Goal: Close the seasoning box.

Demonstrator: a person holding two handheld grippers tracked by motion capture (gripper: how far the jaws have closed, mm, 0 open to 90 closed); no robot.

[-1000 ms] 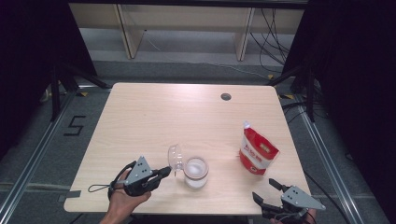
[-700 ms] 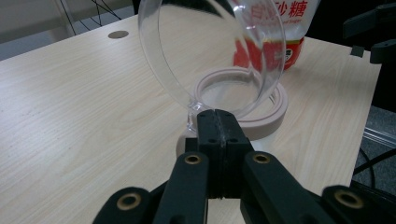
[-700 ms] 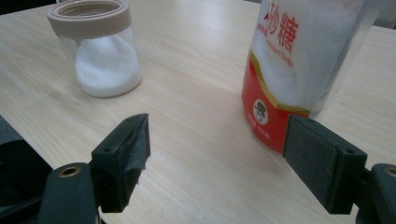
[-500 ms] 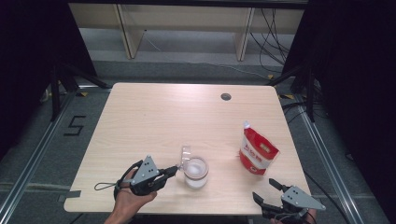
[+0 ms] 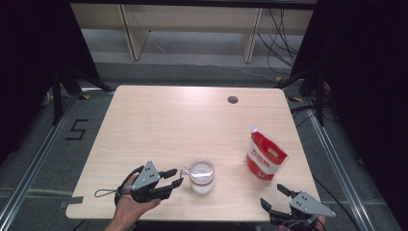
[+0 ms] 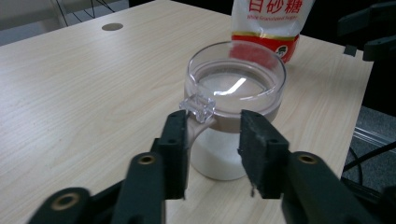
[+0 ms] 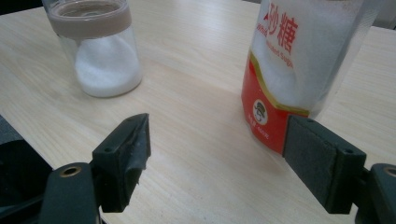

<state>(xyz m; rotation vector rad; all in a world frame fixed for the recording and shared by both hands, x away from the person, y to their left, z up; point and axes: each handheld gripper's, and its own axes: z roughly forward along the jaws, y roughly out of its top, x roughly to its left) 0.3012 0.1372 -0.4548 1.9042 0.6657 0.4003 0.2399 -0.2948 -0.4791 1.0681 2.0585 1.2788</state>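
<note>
Nearest the person: left gripper (image 5: 175, 179) sits low at the table's near edge, jaws about half apart, having just been opening. From the left gripper view, the clear tab (image 6: 198, 108) of the jar's lid lies between the pads, beside the left-hand pad (image 6: 176, 151); can't tell if it touches. No squeeze on it, so I judge the tab as released, not held. Likely reason for the placing: gripper lined up on the tab because that is the part that works the lid.

Right gripper (image 5: 275, 198) at the near right corner of the table, jaws wide, nothing between them. In the right gripper view it faces the sugar pouch (image 7: 306, 60), which is near but apart from the pads. Reads as parked at the ready, w/ the pouch as its probable next pick.

Containers, moving outward:
- Jar (image 5: 201, 176): clear glass, upright, just beyond the left gripper, near the front of the table (image 5: 192, 120). Brownish collar round the neck, clear lid lying flat on top, appears closed. Contents: white granules, approx. lower half filled; prob. sugar.
- Sugar pouch: red and white stand-up bag, upright, right of the jar and well apart from it, spout at top corner. White granular contents visible through the clear upper part. Spout state: too small to tell.

Far side: small dark round hole (image 5: 233, 99) in the tabletop. Beyond the table, shelving (image 5: 192, 24) and loose cables (image 5: 281, 33) on the floor.
</note>
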